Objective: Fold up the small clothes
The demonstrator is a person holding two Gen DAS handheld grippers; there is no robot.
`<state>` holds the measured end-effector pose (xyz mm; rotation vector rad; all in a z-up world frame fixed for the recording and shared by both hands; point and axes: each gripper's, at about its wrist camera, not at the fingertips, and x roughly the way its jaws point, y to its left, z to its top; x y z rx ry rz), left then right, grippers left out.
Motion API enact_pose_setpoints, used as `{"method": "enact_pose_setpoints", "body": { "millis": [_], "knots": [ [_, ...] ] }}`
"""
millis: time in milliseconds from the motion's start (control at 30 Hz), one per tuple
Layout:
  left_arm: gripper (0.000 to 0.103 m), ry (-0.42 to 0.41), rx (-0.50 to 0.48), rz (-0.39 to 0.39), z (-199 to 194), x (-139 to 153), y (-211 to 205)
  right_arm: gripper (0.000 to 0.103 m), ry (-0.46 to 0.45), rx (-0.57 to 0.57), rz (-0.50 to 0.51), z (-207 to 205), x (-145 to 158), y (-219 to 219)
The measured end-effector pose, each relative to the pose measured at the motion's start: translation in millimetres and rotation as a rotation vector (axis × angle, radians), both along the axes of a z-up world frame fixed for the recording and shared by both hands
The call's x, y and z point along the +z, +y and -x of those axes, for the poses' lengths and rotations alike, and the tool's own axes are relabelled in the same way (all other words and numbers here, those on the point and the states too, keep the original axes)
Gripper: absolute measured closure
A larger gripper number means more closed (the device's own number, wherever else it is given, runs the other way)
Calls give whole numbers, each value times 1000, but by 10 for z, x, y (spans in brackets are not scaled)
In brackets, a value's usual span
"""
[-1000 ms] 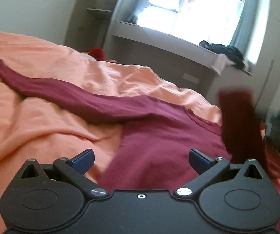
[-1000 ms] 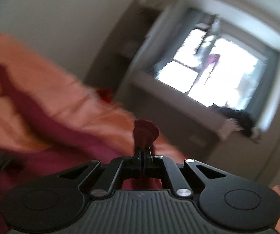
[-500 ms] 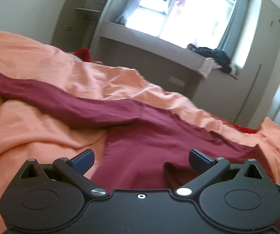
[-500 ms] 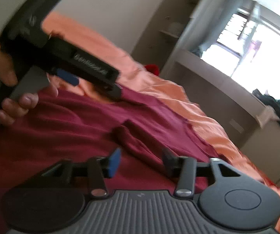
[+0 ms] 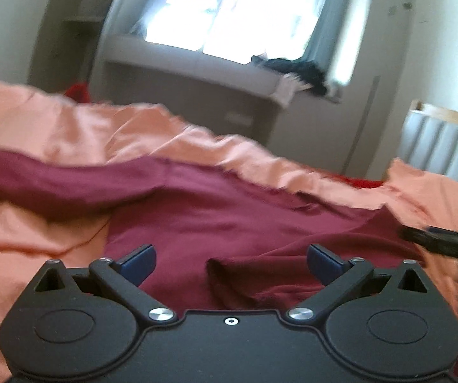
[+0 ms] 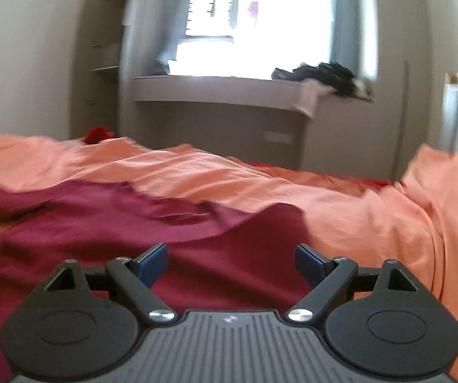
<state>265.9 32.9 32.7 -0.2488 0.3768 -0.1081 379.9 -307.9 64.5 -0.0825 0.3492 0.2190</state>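
A dark red long-sleeved top lies flat on the orange bed cover. One sleeve stretches out to the left. The other sleeve lies folded over the body, its cuff just ahead of my left gripper. My left gripper is open and empty, low over the top. My right gripper is open and empty over the top's right side; its dark tip also shows at the right edge of the left wrist view.
The orange bed cover spreads to the right with folds. Beyond the bed stand a grey window ledge with dark clothes on it, a shelf unit and a white radiator. A red item lies at the far bed edge.
My right gripper has let go of the sleeve cuff, opened wide and pulled back to the right. The sleeve now lies folded over the top's body. My left gripper has stayed open.
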Motion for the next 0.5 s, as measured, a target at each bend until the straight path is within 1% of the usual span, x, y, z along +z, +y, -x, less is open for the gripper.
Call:
{"method": "enact_pose_setpoints", "body": {
  "millis": [67,133,167,200,233,267,333,367,400,433,500],
  "knots": [
    [10,-24,-43,-18,35,14,-54,15,15,-35,-17,-216,-27,-117],
    [21,-13,-91,-32,11,4,-107,16,30,-60,-17,-451,-81,-176],
    [32,6,-108,-35,-12,-5,-134,17,36,-75,-9,-540,-102,-200],
    [45,25,-126,-36,-40,-20,-155,18,42,-91,-1,-631,-121,-218],
    [54,42,-140,-35,-53,-36,-166,19,49,-101,0,-719,-139,-232],
    [67,63,-157,-32,-69,-51,-178,20,58,-107,-2,-826,-170,-239],
    [82,99,-175,-28,-88,-84,-175,36,80,-115,-12,-984,-212,-277],
    [95,118,-171,-32,-89,-104,-168,61,94,-120,-19,-1053,-231,-292],
    [96,124,-171,-32,-79,-116,-171,82,110,-124,-33,-1111,-246,-312],
    [97,121,-172,-35,-66,-123,-177,88,115,-131,-47,-1147,-252,-332],
    [99,117,-175,-61,-6,-112,-207,93,108,-135,-92,-1157,-248,-399]
  ]
}}
